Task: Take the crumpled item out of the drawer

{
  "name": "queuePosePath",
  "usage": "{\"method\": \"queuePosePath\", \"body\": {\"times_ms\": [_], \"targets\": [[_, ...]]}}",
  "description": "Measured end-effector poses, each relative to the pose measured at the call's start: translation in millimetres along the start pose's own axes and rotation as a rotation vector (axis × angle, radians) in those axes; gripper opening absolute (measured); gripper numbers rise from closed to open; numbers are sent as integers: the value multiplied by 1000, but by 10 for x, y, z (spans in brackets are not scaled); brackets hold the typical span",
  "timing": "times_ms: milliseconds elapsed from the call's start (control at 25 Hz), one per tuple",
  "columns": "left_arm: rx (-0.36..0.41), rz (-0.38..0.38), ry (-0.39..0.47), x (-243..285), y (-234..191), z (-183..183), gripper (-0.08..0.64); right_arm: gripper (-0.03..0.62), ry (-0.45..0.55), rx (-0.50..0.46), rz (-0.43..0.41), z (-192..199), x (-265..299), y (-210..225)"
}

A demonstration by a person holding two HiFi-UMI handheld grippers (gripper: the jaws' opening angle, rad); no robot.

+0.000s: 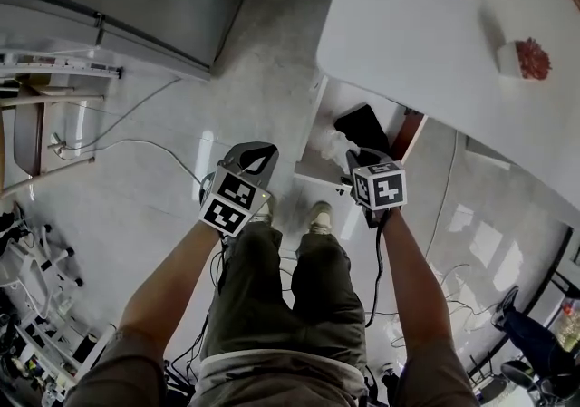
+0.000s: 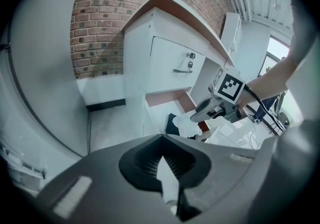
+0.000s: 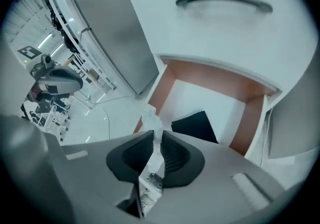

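The crumpled item point(image 3: 151, 127), white and paper-like, is clamped between the jaws of the right gripper point(image 3: 155, 138), low and centre in the right gripper view, with a tuft standing out past the jaw tips. Behind it the open drawer point(image 3: 252, 118) is shown, with reddish-brown sides and a white bottom. In the left gripper view the crumpled item is seen hanging from the right gripper, right of centre, over that drawer; whether it touches the drawer cannot be told. A black item point(image 3: 194, 125) lies flat on the drawer's bottom, just right of the crumpled item in the right gripper view. A closed front with a handle point(image 3: 223, 1) is seen at the top of that view. In the head view the drawer is found under the edge of the white surface point(image 1: 408, 43), at upper right. The left gripper point(image 2: 162, 139) is held to the lower left of the drawer in the head view, over the pale floor point(image 1: 163, 197); its jaws are together at the tips, with nothing between them
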State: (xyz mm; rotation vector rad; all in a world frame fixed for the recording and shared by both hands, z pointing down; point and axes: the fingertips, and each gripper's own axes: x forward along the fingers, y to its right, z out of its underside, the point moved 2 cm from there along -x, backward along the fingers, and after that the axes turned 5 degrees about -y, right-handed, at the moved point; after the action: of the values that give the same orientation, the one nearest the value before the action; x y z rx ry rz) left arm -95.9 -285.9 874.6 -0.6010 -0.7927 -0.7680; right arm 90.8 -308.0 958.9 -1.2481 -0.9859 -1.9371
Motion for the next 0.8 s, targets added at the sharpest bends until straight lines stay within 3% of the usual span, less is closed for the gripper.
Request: {"method": "queuePosePath", "body": {"times_ms": [440,800], "targets": [[11,-9,67,-1109,261,-746,0,72,172,7,17,-512,-1697,-561],[27,-53,213,-2145,468,-1459,0,72,390,-22,42,-880,-3205,-1175]]}}
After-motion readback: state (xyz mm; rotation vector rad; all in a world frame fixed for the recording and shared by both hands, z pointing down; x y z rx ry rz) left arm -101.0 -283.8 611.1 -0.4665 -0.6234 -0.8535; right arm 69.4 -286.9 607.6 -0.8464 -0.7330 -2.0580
